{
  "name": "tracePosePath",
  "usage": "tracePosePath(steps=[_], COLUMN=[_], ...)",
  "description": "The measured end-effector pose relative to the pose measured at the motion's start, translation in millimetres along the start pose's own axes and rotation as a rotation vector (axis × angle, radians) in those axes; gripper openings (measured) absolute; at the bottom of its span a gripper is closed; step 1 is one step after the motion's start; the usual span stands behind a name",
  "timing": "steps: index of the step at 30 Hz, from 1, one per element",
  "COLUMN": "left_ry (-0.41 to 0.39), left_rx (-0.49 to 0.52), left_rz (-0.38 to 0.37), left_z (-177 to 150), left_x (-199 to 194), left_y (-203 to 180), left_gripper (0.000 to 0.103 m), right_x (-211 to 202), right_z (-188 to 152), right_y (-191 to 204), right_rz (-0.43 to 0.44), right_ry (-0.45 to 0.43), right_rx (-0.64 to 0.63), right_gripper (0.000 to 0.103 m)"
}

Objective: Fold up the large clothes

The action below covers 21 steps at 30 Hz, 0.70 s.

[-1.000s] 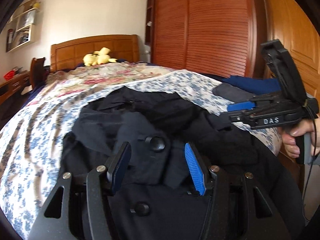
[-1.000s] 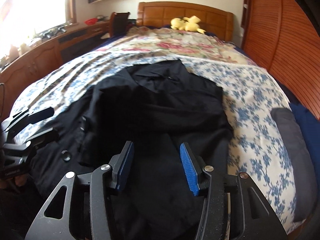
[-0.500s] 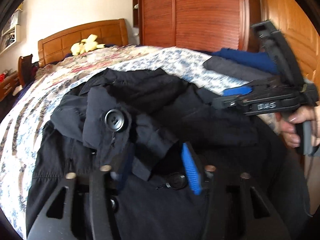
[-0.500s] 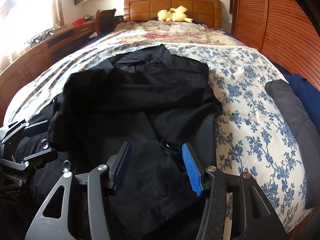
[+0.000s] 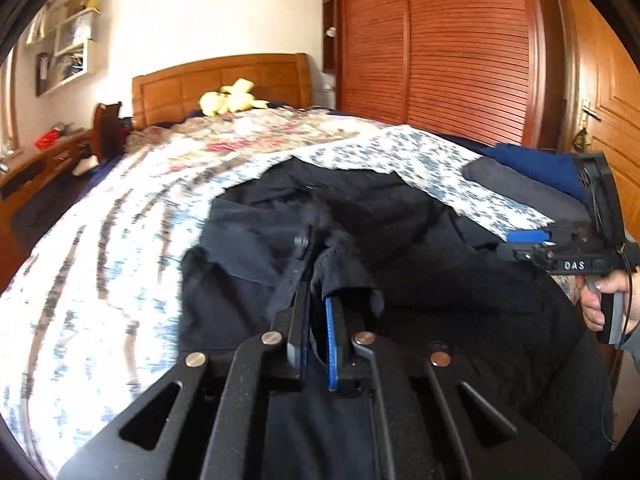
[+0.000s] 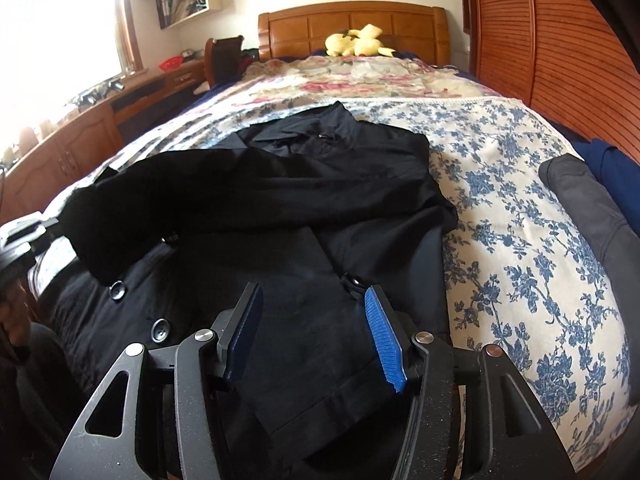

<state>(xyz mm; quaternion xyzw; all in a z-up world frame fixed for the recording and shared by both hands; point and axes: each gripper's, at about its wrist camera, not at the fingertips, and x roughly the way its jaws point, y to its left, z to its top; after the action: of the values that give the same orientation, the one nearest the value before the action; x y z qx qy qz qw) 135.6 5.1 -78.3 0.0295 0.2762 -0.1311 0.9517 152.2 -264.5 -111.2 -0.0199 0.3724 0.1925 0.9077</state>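
Observation:
A black buttoned coat (image 6: 320, 184) lies spread on the floral bedspread (image 6: 500, 184). My left gripper (image 5: 316, 300) is shut on a bunched fold of the coat (image 5: 400, 220) and holds it a little off the bed. One button stands on edge just beyond its fingertips. My right gripper (image 6: 312, 320) is open above the coat's near front panel, with cloth under its fingers but none pinched. The left wrist view shows the right gripper (image 5: 532, 240) at the right, held by a hand (image 5: 600, 300). Part of the left gripper (image 6: 20, 236) shows at the far left of the right wrist view.
Folded dark grey clothes (image 6: 580, 208) and blue clothes (image 5: 532, 164) lie along the bed's right edge. A yellow plush toy (image 6: 356, 42) sits by the wooden headboard. A slatted wardrobe (image 5: 440, 60) stands to the right, a wooden desk (image 6: 80, 136) to the left.
My left gripper has closed on a fold of the coat and raised it. My right gripper has sunk slightly toward the coat's near edge and stays open.

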Motion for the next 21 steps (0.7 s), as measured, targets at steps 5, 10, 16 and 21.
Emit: tracePosePath(steps=[5,10,16,21], left_ry=[-0.005,0.000,0.017,0.070], left_rx=[-0.035,-0.070,-0.083,-0.103], left_rz=[0.050,0.065,0.062,0.051], left_z=[16,20,0,-21], left_x=[-17,-31,-33,-21], left_y=[27,46,51,52], left_gripper=[0.005,0.011,0.035,0.040], right_x=[-3,-7,-9,-8], right_z=[-4,-6,-9,-13], right_y=[1,-3,-6,-10], right_rz=[0.012,0.024,0.011,-0.003], right_ry=[-0.011,-0.018,-0.018,-0.015], right_rx=[0.013,0.025,0.012,0.006], right_gripper=[0.055,0.055,0.056,0.057])
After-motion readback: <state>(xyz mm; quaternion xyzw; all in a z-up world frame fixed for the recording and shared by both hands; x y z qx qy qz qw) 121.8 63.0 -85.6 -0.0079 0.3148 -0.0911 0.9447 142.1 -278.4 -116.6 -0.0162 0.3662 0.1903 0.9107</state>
